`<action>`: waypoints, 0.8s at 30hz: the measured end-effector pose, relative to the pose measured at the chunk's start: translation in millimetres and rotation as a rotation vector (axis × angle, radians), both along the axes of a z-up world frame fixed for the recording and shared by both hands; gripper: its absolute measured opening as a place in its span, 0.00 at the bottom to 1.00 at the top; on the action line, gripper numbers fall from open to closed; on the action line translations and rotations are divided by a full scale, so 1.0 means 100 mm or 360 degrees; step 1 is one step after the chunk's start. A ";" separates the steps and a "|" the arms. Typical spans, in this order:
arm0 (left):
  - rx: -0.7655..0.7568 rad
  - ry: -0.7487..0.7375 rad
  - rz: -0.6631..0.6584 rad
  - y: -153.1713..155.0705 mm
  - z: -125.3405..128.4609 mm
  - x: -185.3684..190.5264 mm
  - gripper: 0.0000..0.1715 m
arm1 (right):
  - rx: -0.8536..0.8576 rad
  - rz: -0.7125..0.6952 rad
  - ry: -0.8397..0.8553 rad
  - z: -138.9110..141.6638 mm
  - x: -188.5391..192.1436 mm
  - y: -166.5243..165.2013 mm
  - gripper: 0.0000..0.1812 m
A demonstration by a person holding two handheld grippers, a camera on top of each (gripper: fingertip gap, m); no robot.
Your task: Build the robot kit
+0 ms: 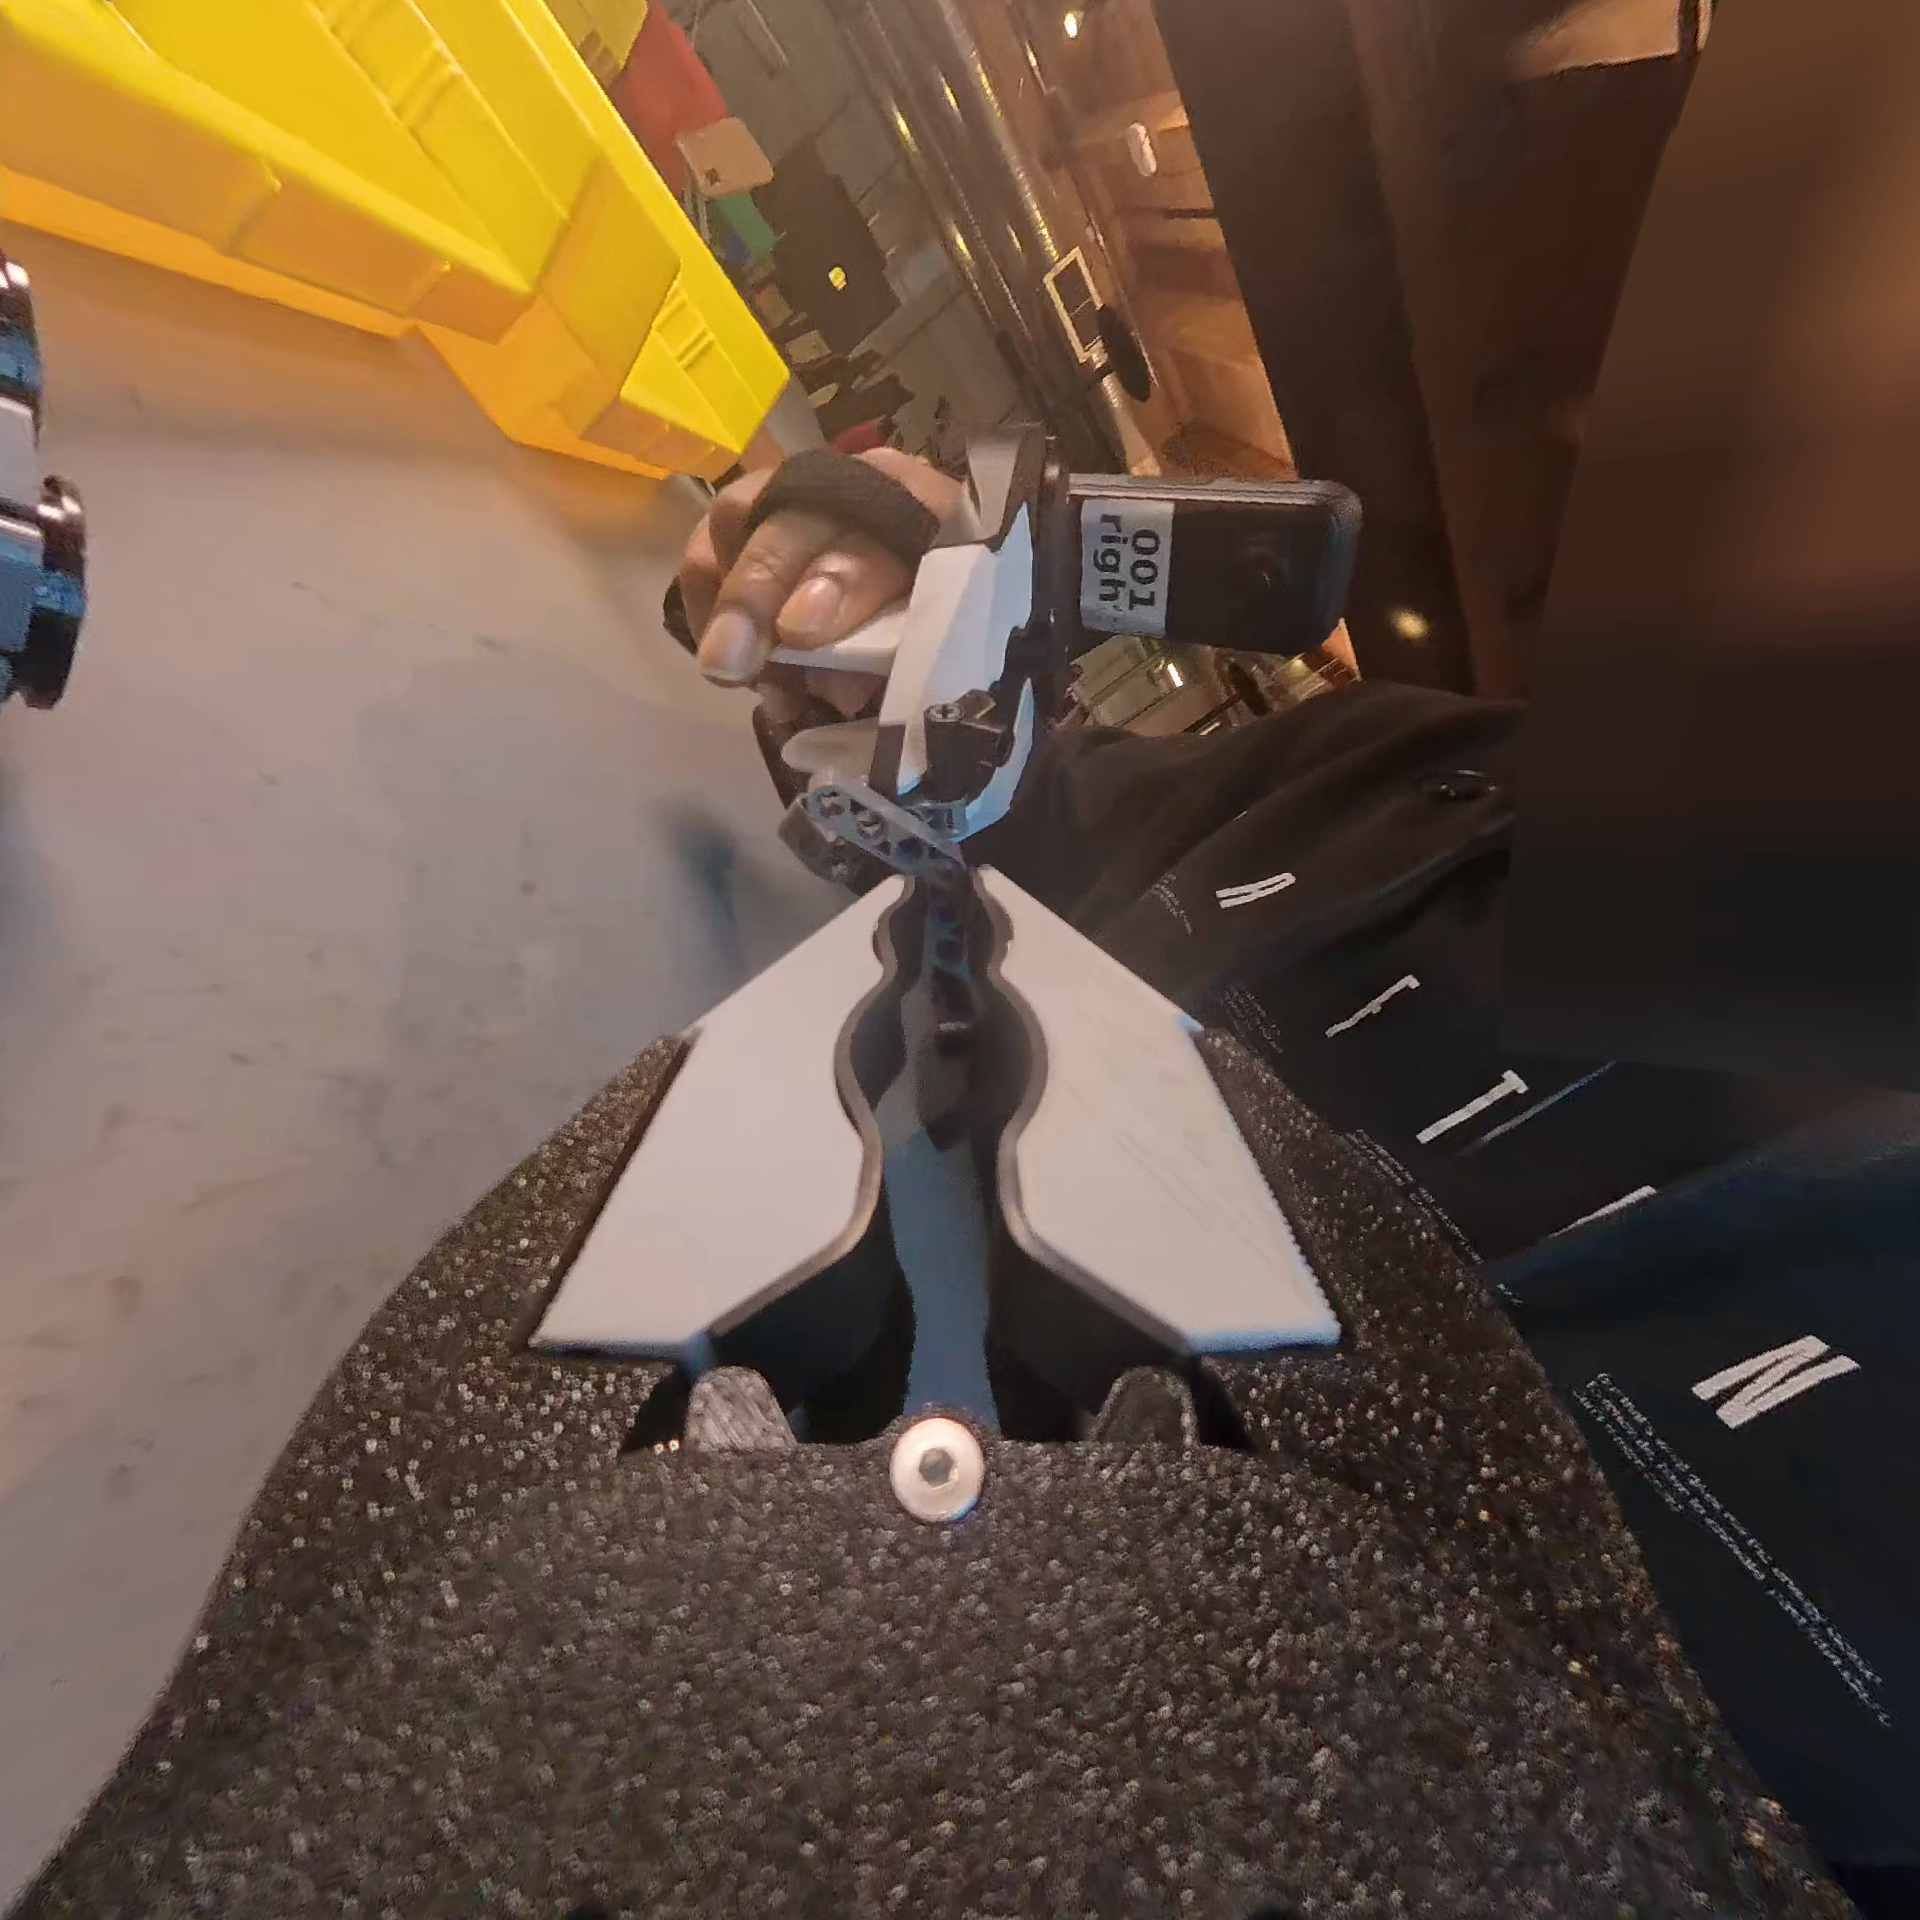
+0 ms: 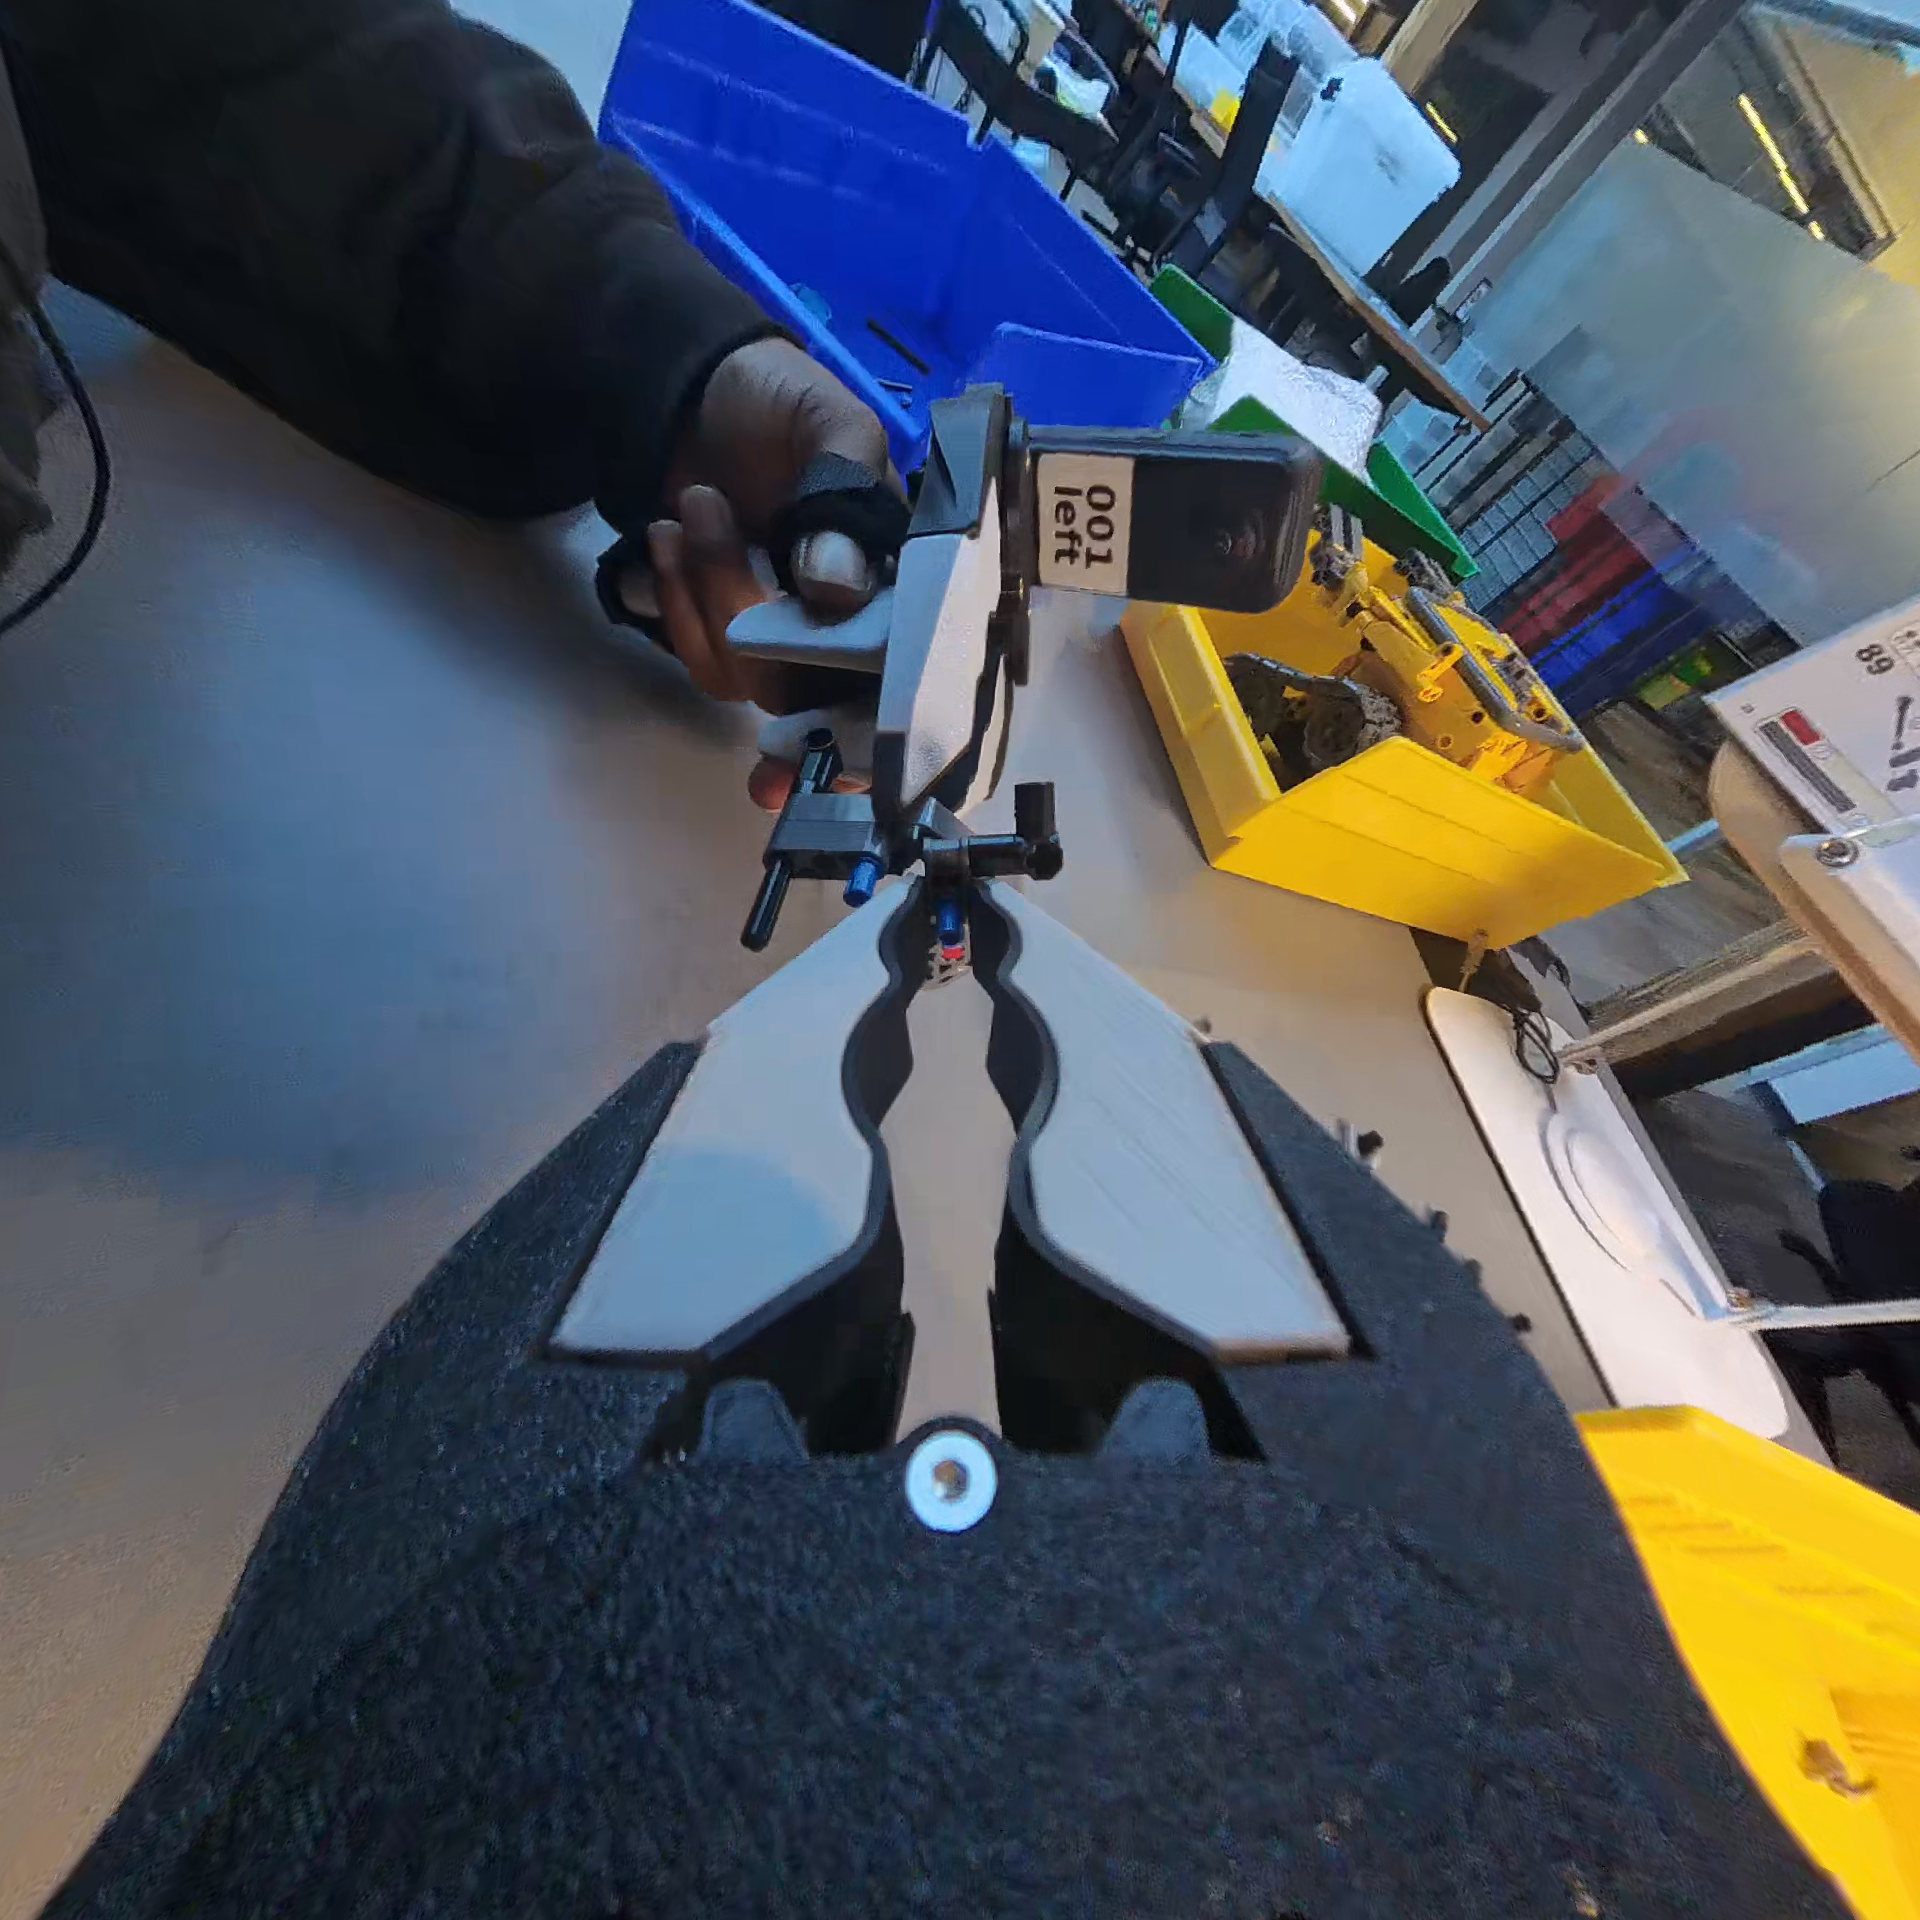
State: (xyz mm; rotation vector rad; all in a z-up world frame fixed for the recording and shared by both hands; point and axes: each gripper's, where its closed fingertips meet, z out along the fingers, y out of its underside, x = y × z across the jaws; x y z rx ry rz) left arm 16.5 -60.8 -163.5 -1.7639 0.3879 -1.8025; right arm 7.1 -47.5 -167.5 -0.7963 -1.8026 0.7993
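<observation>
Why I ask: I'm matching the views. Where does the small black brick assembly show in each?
Left wrist view: brick assembly at centre, just above the middle, pinched by the left gripper.
Right wrist view: centre, just above the middle, pinched by the right gripper.
Shared landmark: the grey table, on the left in both.

Pale worktable (image 2: 260,935), blue bin (image 2: 883,208), yellow bins (image 1: 416,208), cluttered shelving (image 2: 1610,540)

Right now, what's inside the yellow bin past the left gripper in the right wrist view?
The yellow bin holds a yellow toy-brick machine with grey bars and a dark tracked part. The bin walls hide whatever lies beneath them.
</observation>
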 end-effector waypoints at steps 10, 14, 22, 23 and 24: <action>0.0105 -0.0230 0.0085 0.09 0.31 -0.04 0.04 | -0.0504 0.0008 0.0242 0.31 -0.02 0.09 0.03; 0.0090 -0.0294 0.0101 0.10 0.33 -0.04 0.04 | -0.0500 0.0003 0.0238 0.33 -0.01 0.09 0.04; 0.0077 -0.0331 0.0134 0.11 0.34 -0.09 0.04 | -0.0504 -0.0010 0.0241 0.35 0.00 0.12 0.04; 0.0076 -0.0327 0.0139 0.11 0.34 -0.09 0.04 | -0.0501 -0.0013 0.0245 0.35 0.01 0.12 0.04; 0.0074 -0.0325 0.0141 0.12 0.33 -0.09 0.04 | -0.0499 -0.0013 0.0247 0.35 0.01 0.12 0.04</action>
